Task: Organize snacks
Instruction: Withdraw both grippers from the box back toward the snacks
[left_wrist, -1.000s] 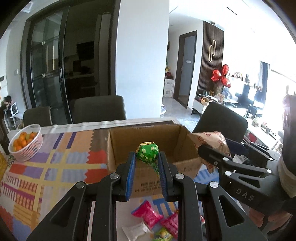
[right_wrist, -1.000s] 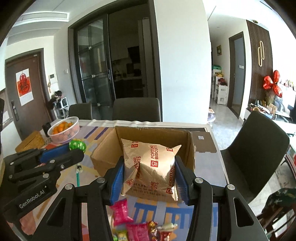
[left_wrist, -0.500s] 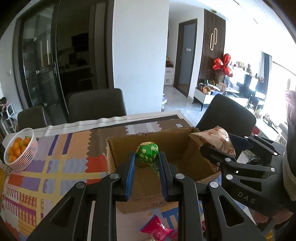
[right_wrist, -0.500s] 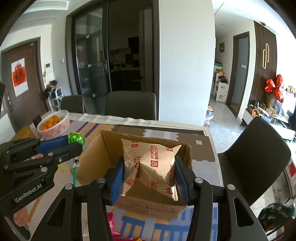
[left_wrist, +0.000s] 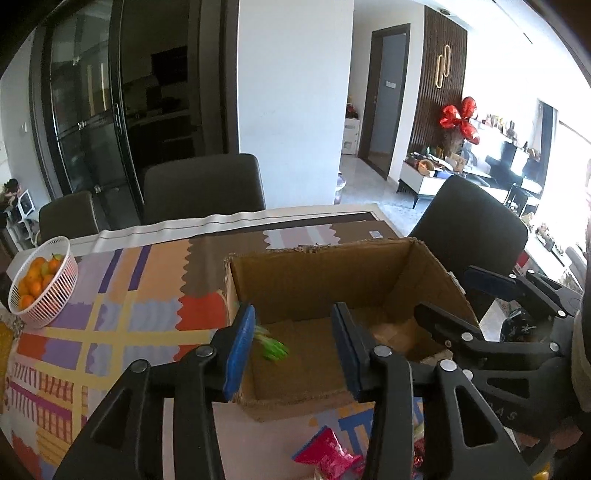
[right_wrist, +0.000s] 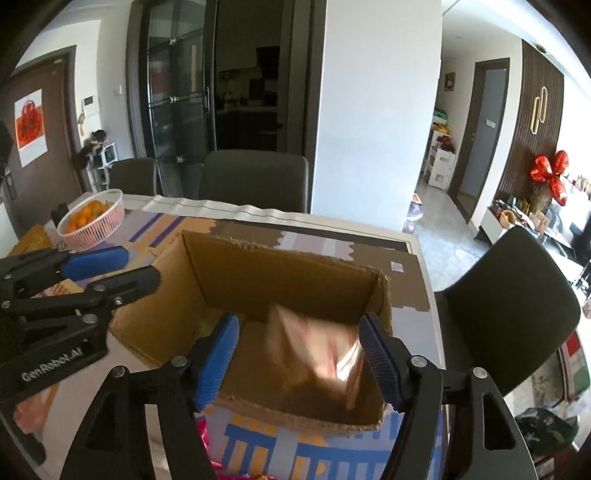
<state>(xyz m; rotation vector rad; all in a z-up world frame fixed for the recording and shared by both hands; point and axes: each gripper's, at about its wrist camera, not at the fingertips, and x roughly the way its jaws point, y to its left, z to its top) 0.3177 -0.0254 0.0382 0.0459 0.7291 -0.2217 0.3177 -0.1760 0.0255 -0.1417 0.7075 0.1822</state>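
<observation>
Both snacks dropped since before. Left wrist: left gripper (left_wrist: 293, 341) jaws just opened, empty, blurred green lollipop (left_wrist: 272, 347) loose inside box (left_wrist: 317, 273). Right wrist: right gripper (right_wrist: 299, 350) jaws just widened, biscuit bag (right_wrist: 317, 347) blurred, in box

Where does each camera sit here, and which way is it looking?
Left wrist: rides the left gripper, looking forward and down between its open blue pads into the cardboard box, where a blurred green lollipop lies; the right gripper reaches in from the right.
Right wrist: rides the right gripper, looking down into the same cardboard box over a blurred biscuit bag; the left gripper enters from the left.
Shared: the box, white basket of oranges, patterned tablecloth, dark chairs.
</observation>
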